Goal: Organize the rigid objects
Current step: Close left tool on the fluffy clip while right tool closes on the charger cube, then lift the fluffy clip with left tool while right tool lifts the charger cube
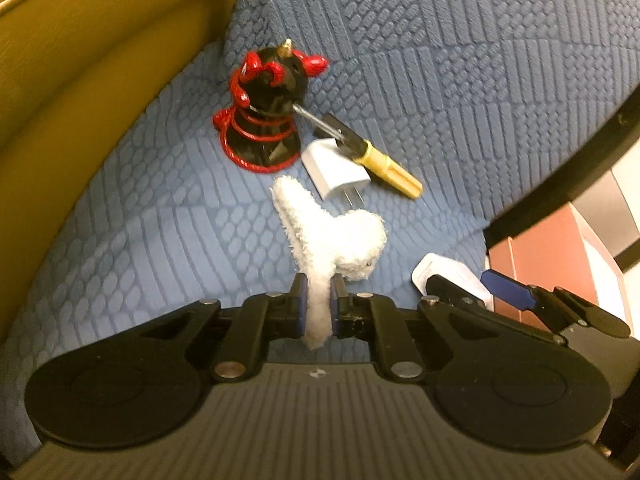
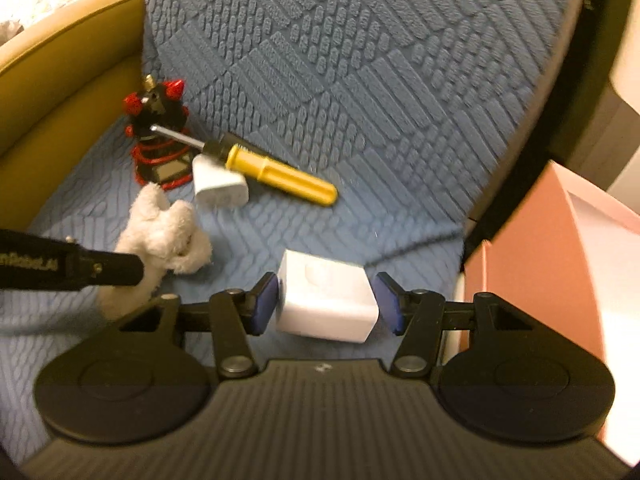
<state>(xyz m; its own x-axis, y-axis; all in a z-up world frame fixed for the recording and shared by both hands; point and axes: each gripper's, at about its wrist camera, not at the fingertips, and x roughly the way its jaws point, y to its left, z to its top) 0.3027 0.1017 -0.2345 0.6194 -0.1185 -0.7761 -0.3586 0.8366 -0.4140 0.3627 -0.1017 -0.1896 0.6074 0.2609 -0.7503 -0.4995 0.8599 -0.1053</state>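
Note:
My left gripper point(image 1: 319, 300) is shut on a white fluffy toy point(image 1: 336, 236), seen in the right wrist view point(image 2: 164, 232) too. My right gripper point(image 2: 326, 300) is open around a white cube charger point(image 2: 326, 300) on the blue textured seat; its left pad touches the cube, the right pad stands slightly off. That charger shows in the left wrist view point(image 1: 448, 272) beside the right gripper's fingers point(image 1: 508, 288). Farther back lie a black-and-red figurine point(image 1: 264, 120) point(image 2: 160, 136), a white plug adapter point(image 1: 334, 168) point(image 2: 218, 184) and a yellow-handled screwdriver point(image 1: 384, 160) point(image 2: 280, 176).
The blue seat cushion point(image 2: 360, 80) has a tan leather armrest point(image 1: 80, 80) on the left. A pink box point(image 2: 552, 248) stands off the seat's right edge, also in the left wrist view point(image 1: 552, 252). A dark frame edges the seat on the right.

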